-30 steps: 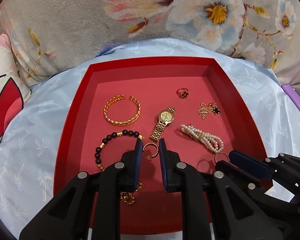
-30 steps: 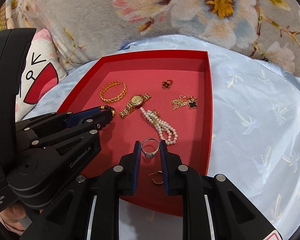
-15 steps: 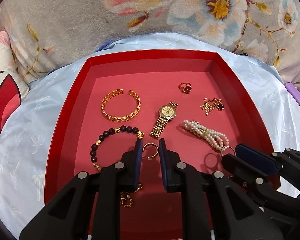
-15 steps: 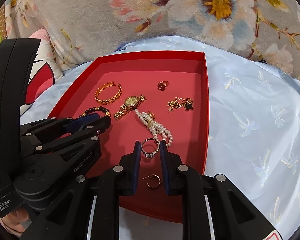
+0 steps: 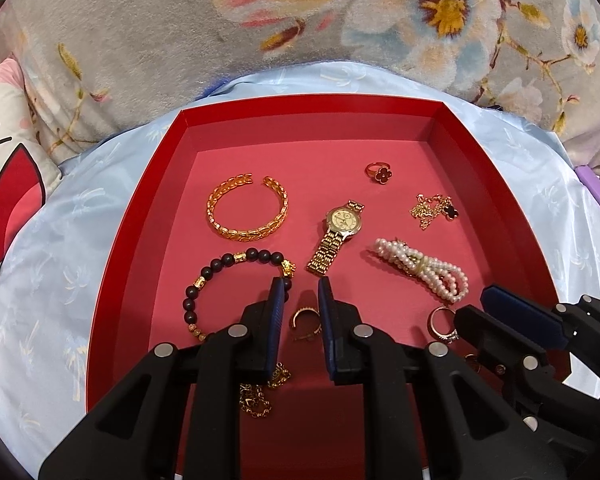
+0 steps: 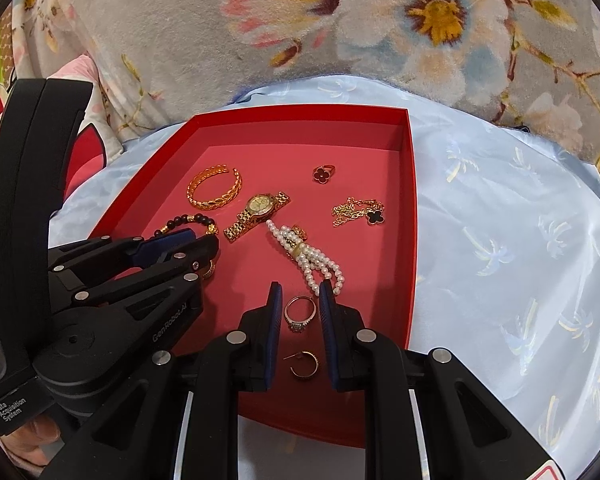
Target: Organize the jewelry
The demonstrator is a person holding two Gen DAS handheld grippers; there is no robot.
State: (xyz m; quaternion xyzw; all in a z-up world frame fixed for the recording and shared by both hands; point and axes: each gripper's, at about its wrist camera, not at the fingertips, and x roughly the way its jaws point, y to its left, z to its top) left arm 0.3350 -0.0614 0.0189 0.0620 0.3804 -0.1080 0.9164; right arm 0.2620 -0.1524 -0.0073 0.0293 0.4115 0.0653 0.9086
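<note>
Gold hoop earring [image 5: 305,319], earlier at left claw [image 5: 302,286] tips, now deeper between narrow-open, non-gripping pads. Right claw [image 6: 300,290] likewise straddles silver stone-set ring [image 6: 299,313]. Both lie on red cardboard tray [image 5: 140,216].

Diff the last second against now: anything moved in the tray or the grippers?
The hoop earring now sits further back between the fingers of the left gripper; the ring likewise in the right gripper. Whether either is clamped is unclear. Gripper openings, tray, watch and pearl bracelet look unchanged.
</note>
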